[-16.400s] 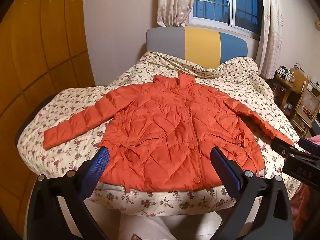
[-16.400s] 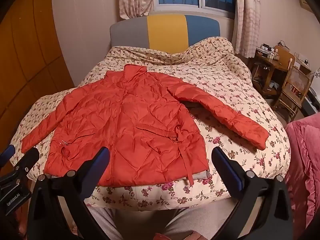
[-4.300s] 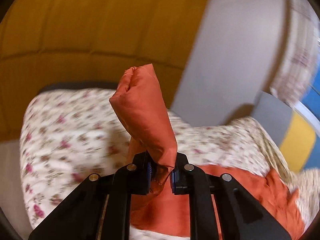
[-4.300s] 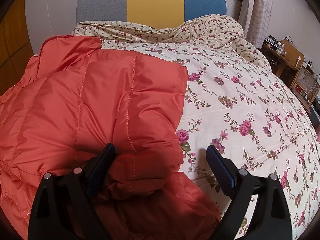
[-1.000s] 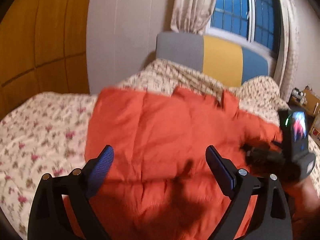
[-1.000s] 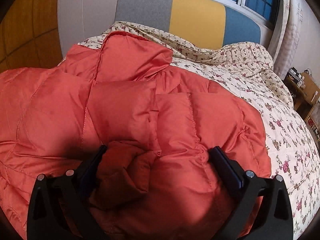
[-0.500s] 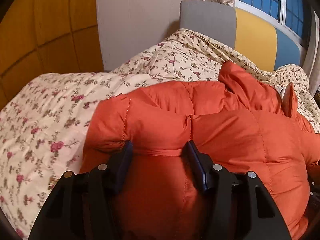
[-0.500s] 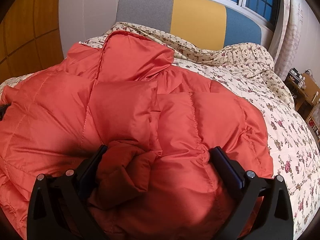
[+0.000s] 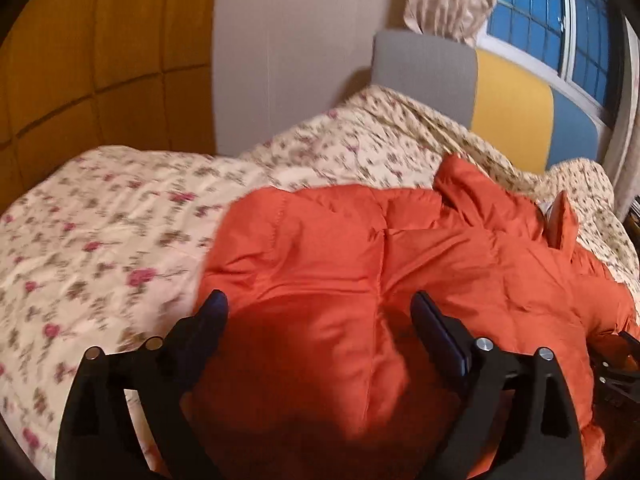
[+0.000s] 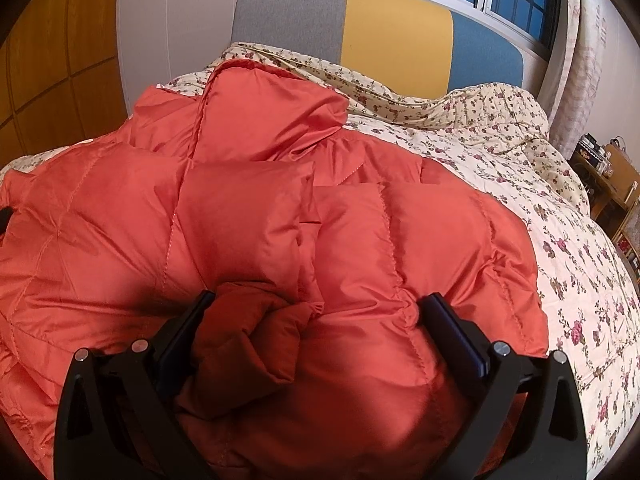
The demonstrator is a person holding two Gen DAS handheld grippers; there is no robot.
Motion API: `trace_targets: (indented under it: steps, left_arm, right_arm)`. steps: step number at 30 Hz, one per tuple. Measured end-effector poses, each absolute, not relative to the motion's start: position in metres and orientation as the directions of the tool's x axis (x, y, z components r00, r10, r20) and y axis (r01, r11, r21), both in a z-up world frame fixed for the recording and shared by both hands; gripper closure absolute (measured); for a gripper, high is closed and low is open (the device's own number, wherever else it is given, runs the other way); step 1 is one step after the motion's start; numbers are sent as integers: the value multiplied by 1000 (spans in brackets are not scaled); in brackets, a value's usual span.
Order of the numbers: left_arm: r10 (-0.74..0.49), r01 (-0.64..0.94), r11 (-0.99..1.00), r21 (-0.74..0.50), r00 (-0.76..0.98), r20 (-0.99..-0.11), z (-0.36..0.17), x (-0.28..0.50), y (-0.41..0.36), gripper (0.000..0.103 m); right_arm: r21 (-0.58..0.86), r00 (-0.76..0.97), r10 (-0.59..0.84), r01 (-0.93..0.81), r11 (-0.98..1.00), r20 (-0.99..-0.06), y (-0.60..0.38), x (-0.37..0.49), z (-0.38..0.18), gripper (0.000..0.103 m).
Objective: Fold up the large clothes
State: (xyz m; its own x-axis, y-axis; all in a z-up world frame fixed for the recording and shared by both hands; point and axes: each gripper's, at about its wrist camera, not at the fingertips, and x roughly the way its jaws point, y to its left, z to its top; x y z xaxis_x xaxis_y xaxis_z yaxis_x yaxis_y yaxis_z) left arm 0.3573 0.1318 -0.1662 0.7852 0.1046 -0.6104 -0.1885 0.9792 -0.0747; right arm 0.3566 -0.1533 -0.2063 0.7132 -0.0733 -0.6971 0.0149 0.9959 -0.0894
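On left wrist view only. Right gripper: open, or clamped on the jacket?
Observer: Open. The right gripper has its jaws spread wide, with a bunched wad of the orange jacket lying between them.
Operator: Jacket's right edge hanging off the bed?
Observer: No. That edge lies on the floral quilt, with bare quilt beyond it.
Operator: Anything past the bed on that side?
Observer: Wooden furniture at the frame's right edge.

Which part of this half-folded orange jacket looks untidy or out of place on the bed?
On the orange jacket, a bunched lump of fabric sits crumpled on top near the front, between the right gripper's open fingers, and the collar stands up rumpled.
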Motion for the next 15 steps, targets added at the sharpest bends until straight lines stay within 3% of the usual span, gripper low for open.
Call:
trace_targets:
  steps: [5, 9, 12, 15]
  left_arm:
    - [49, -92, 995, -46, 815, -578, -146, 331, 108, 11]
    - [35, -35, 999, 11, 848, -529, -128, 330, 86, 11]
    - [49, -34, 999, 38, 831, -554, -126, 353, 74, 11]
    - [83, -41, 996, 81, 764, -639, -146, 383, 67, 11]
  right_arm:
    - [-23, 720, -15, -1, 1000, -694, -161, 352, -198, 2]
    - [62, 790, 59, -27, 998, -610, -168, 336, -167, 2]
    - [43, 788, 70, -56, 998, -612, -156, 348, -152, 2]
    - [-29, 753, 29, -64, 998, -657, -139, 371, -158, 2]
